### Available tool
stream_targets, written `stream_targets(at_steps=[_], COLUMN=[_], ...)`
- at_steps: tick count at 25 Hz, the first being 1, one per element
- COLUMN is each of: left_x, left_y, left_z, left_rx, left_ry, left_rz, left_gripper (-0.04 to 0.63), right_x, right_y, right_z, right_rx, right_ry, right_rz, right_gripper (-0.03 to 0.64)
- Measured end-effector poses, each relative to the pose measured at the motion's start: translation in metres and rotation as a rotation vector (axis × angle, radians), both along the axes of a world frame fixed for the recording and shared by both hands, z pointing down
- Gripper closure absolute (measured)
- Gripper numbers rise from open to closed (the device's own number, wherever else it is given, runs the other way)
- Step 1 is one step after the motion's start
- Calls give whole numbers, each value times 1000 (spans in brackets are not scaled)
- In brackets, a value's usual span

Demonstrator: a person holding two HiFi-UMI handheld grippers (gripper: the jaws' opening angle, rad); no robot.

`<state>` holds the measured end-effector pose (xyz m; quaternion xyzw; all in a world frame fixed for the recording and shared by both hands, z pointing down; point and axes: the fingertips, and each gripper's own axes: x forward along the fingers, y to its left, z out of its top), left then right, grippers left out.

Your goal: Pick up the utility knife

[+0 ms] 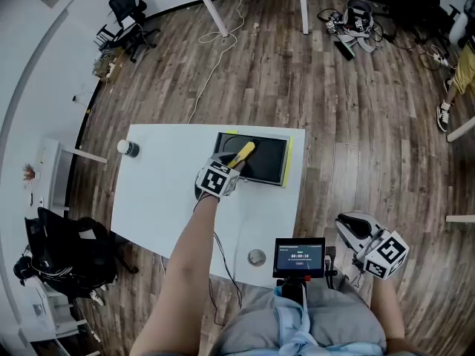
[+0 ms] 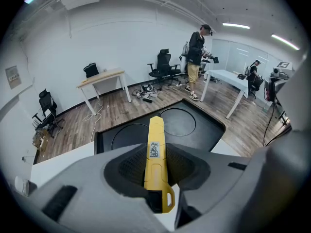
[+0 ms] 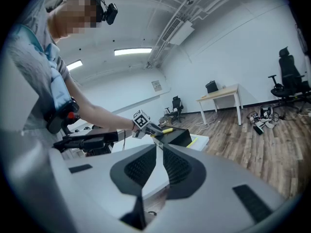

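Observation:
The yellow utility knife [image 1: 243,153] [image 2: 155,149] lies lengthwise between the two dark pads of my left gripper [image 1: 233,163] [image 2: 155,152], which is shut on it; its front end pokes out over a flat black box [image 1: 261,162] [image 2: 189,127] marked with two rings. The knife's looped rear end [image 2: 167,200] sits deep between the jaws. The right gripper view also shows my left gripper [image 3: 146,125] with the knife [image 3: 167,129] over the box. My right gripper [image 1: 343,222] [image 3: 159,148] hangs off the table's right side, shut and empty.
The box stands on a white table [image 1: 171,199] with a small bottle [image 1: 128,148] at its far left corner and a round disc [image 1: 256,257] near the front edge. A small screen [image 1: 299,258] is mounted at my chest. A person [image 2: 197,57] stands among desks and chairs.

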<state>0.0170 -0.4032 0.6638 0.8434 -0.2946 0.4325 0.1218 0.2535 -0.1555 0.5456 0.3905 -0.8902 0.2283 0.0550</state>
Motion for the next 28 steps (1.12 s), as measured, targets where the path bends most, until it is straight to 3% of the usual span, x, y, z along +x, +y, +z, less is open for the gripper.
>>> stream_targets(at_steps=[17, 22, 28], left_x=[5, 4, -1], left_y=[3, 13, 26], left_z=[-9, -6, 3], left_rx=[44, 10, -34], left_ry=[23, 14, -50], left_rz=[-17, -29, -27], left_gripper=[464, 465, 465], right_x=[0, 1, -2], right_y=[1, 3, 3], right_z=[-3, -4, -5], right_rx=[8, 15, 14], right_ry=[3, 2, 4], right_rz=[-4, -6, -12], right_gripper=[584, 584, 584])
